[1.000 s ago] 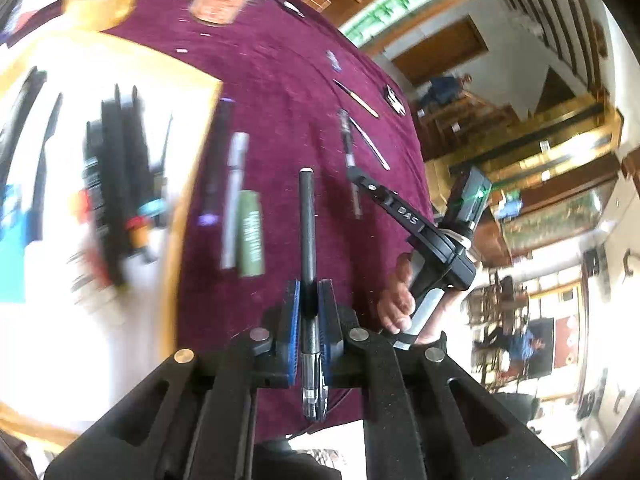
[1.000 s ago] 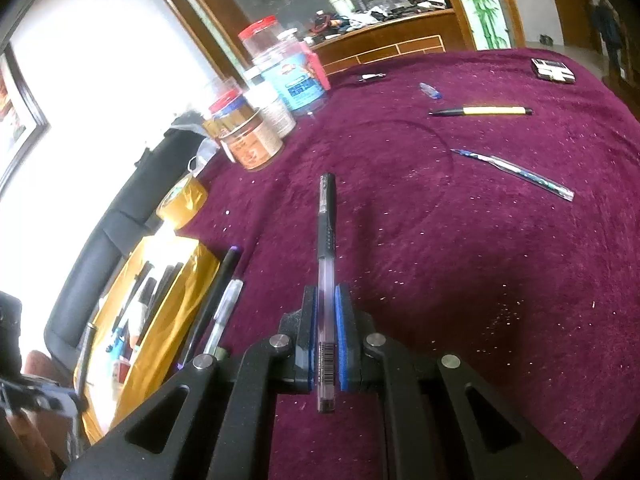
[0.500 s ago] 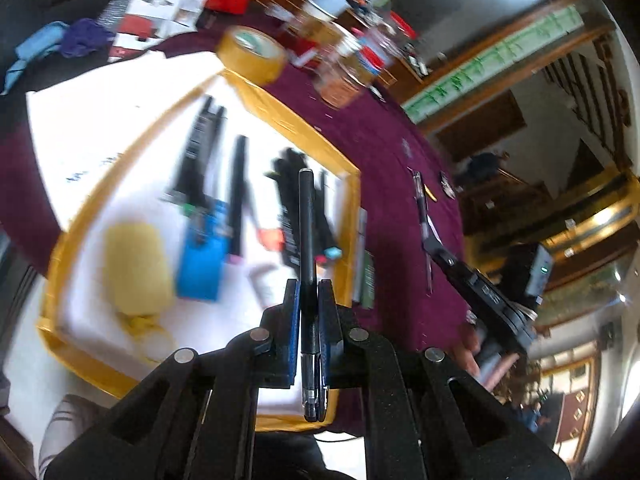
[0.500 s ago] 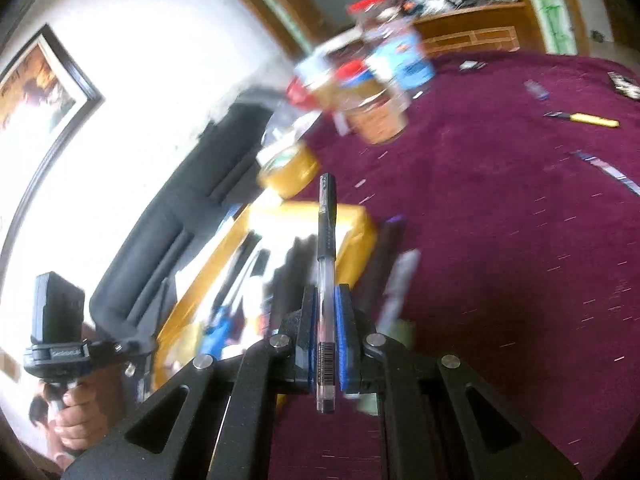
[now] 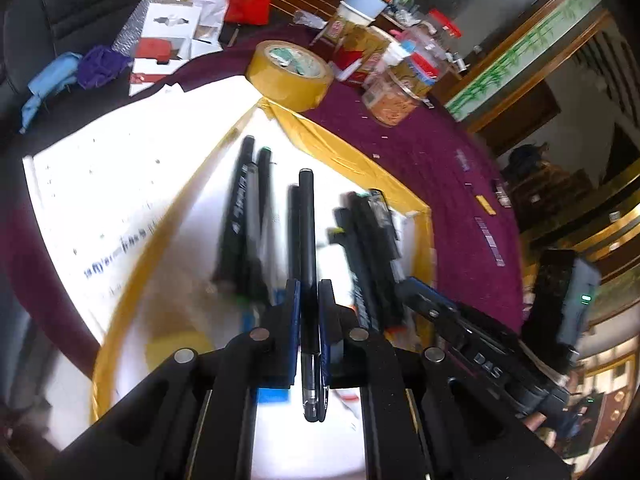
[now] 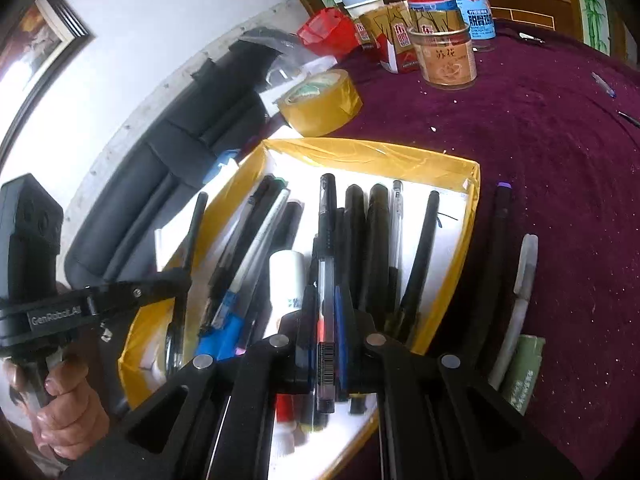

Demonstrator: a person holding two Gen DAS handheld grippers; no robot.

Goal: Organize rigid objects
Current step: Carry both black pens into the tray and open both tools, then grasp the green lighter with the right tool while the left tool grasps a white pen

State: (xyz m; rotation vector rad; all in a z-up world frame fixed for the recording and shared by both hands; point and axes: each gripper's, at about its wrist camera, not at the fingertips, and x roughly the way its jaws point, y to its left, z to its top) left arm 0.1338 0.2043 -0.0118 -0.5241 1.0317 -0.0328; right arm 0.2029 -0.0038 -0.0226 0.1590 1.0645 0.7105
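Left hand-held gripper (image 5: 308, 320) pinching black pen (image 5: 307, 240) | right hand-held gripper (image 6: 327, 312) pinching clear gel pen (image 6: 327, 248) | both now hovering over yellow-rimmed tray (image 6: 400, 160), having left the bench (image 6: 540, 140) | release pending

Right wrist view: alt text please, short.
Right gripper shut on a clear-barrelled pen, held over a yellow-edged box full of pens; a tape roll sits beyond it on the maroon tablecloth.
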